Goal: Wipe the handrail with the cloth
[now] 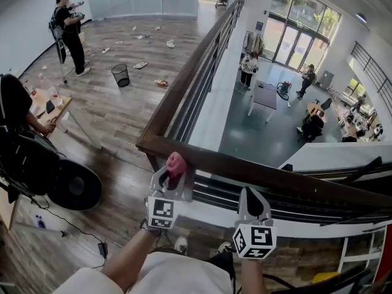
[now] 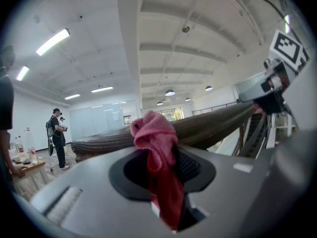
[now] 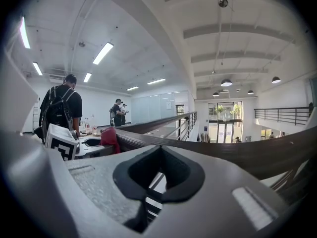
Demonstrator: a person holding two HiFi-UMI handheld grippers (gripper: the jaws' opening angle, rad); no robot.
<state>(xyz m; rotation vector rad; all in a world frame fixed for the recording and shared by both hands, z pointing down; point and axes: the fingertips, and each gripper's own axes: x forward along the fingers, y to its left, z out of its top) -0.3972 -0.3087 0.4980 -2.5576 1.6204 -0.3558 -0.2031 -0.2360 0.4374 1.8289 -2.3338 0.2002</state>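
Observation:
A dark brown wooden handrail [image 1: 245, 167] runs from a corner at the left across to the right, and a second leg goes away up the middle. My left gripper [image 1: 173, 174] is shut on a pink cloth [image 1: 176, 162], which rests against the rail's near side close to that corner. In the left gripper view the cloth [image 2: 156, 148] hangs bunched between the jaws of the gripper [image 2: 162, 180], with the handrail [image 2: 208, 125] just behind it. My right gripper [image 1: 253, 196] is shut and empty, just below the rail to the right. In the right gripper view the handrail [image 3: 233, 152] crosses in front of its jaws.
Beyond the rail is a drop to a lower floor [image 1: 257, 127] with a table and several people. On my floor stand a black wire bin [image 1: 121, 74], scattered litter, a person [image 1: 68, 32], a seated person at a small table [image 1: 52, 106], and a round black object [image 1: 75, 188].

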